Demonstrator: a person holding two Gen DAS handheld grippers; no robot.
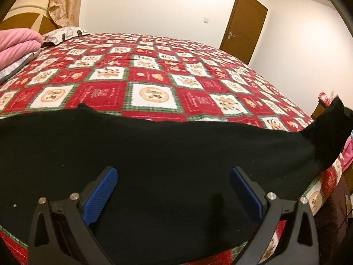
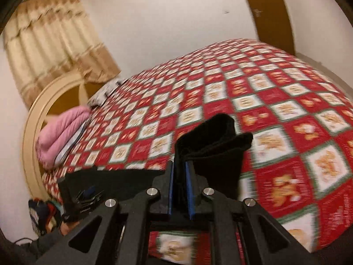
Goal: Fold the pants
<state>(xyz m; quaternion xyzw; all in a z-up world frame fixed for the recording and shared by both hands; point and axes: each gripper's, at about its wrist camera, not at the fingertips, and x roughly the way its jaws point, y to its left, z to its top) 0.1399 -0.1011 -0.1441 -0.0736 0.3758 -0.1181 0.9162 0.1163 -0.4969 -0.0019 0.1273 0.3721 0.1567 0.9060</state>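
On the patchwork quilt [image 1: 152, 75], black pants [image 1: 154, 150] lie at six o'clock under the wide-open left gripper [image 1: 173, 182]; the right gripper [image 2: 179, 187] clamps their raised end.

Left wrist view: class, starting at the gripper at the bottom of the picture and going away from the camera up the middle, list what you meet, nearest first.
Left gripper, jaws wide apart → black pants spread on the bed → red checked bedspread → white wall.

Black tongs [image 1: 173, 195]; blue ribbed pads [image 1: 100, 196]; silver screws [image 1: 271, 195].
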